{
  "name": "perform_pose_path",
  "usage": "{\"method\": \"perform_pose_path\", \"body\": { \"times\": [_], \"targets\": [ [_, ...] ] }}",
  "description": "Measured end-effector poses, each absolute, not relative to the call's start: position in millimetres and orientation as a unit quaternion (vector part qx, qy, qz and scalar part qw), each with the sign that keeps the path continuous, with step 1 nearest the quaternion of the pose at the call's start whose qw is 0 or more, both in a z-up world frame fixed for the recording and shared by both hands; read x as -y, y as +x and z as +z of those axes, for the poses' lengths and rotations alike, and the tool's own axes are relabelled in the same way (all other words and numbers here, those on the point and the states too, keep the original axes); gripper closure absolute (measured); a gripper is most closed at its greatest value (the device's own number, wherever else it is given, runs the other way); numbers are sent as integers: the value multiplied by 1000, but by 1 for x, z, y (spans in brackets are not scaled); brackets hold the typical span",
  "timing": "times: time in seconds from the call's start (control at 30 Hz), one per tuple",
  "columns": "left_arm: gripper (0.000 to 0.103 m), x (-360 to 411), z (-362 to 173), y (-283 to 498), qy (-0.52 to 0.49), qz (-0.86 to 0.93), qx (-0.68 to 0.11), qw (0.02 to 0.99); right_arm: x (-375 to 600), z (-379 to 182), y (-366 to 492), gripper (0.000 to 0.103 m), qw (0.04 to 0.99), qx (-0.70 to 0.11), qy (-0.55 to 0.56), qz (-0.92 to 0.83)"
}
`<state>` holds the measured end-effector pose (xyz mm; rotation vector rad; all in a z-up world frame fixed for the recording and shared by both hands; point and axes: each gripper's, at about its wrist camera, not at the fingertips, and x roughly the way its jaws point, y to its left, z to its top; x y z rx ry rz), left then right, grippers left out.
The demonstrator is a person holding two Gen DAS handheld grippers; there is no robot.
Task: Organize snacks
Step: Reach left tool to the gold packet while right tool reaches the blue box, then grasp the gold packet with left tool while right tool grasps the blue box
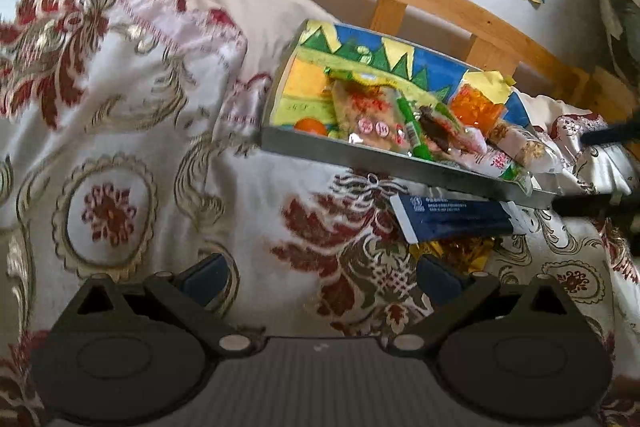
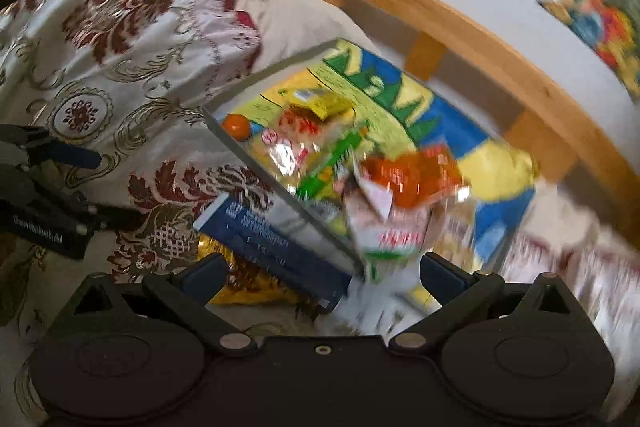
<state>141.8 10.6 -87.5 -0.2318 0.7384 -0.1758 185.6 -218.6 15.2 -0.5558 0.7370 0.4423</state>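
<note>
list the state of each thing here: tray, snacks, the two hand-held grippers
tray: tilted on the bedspread, loaded with snack packets
orange ball: inside the tray, at its near corner
orange packet: on top of the pile in the tray
navy packet: outside the tray, partly under its edge
gold packet: on the bedspread, under the navy packet
left hand-held gripper: open, empty
right hand-held gripper: open, empty

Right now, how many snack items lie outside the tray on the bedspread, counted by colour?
Dark blue packet: 1
Gold foil packet: 1
Total: 2
Both lie against the tray, the gold one under the blue. Whether more are hidden beneath cannot be told.
</note>
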Motion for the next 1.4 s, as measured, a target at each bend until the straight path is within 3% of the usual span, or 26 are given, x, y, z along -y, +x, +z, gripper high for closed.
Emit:
{"method": "perform_pose_path", "body": {
  "times": [0.17,0.37,1.07,1.27,1.4],
  "targets": [
    [1,-18,-84,135,-133,-89,-356,921,199,41,205,1,835,-365,-320,259],
    [0,-3,-83,143,-98,-115,-319,936,186,16,210,1,787,-342,-365,362],
    [0,20,-81,158,-22,-210,-303,929,160,-59,245,24,657,-424,-482,395],
    [0,23,-85,157,-14,-222,-313,923,164,-54,247,54,655,-453,-457,397],
    [0,23,-88,157,-19,-224,-320,920,179,-52,237,58,667,-462,-443,382]
  ]
}}
